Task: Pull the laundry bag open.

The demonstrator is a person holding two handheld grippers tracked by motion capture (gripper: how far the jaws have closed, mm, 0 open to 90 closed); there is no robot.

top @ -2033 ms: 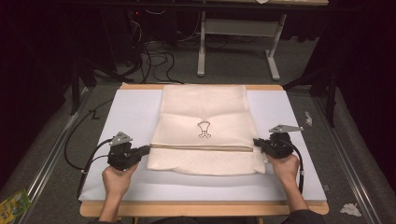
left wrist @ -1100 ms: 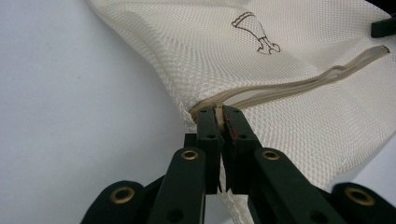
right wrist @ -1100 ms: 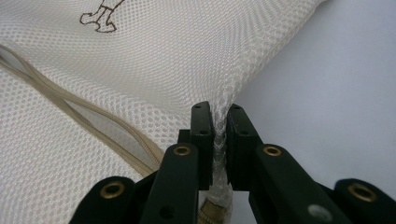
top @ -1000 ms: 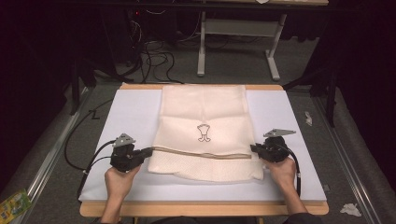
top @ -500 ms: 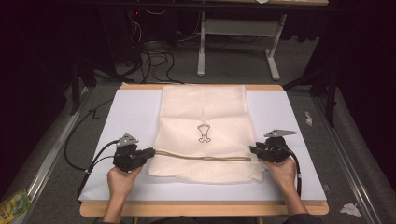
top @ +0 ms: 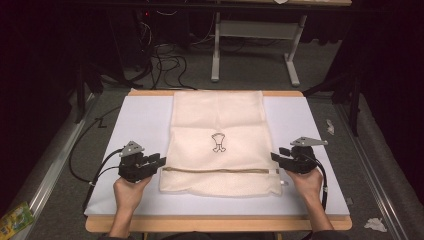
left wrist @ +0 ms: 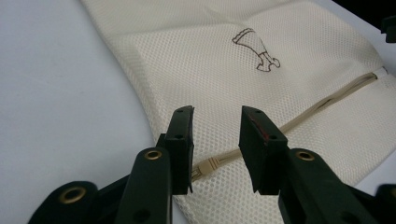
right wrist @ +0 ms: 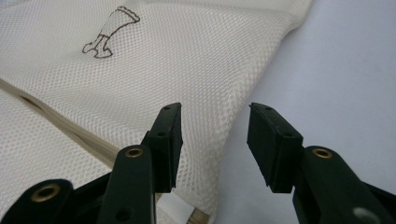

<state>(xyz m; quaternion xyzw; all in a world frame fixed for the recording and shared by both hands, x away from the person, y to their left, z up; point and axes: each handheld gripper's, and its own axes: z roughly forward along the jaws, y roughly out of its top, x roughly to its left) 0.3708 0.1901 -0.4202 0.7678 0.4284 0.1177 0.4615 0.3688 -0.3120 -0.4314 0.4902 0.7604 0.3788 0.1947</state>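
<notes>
While flat on the pale blue table mat (top: 135, 125), lies centred the cream mesh laundry bag (top: 220, 120) with its beige zipper (top: 215, 170) across the near part. Looks like the approach-to-grasp step. At the bag's left edge: left gripper (top: 156, 162), jaws spread, holding nothing; left gripper view reveals the zipper's end stop (left wrist: 205, 166) between them. At the right edge: right gripper (top: 278, 156), likewise spread; right gripper view reveals a white tab (right wrist: 175, 205). Next, probably: closing on both edges.
</notes>
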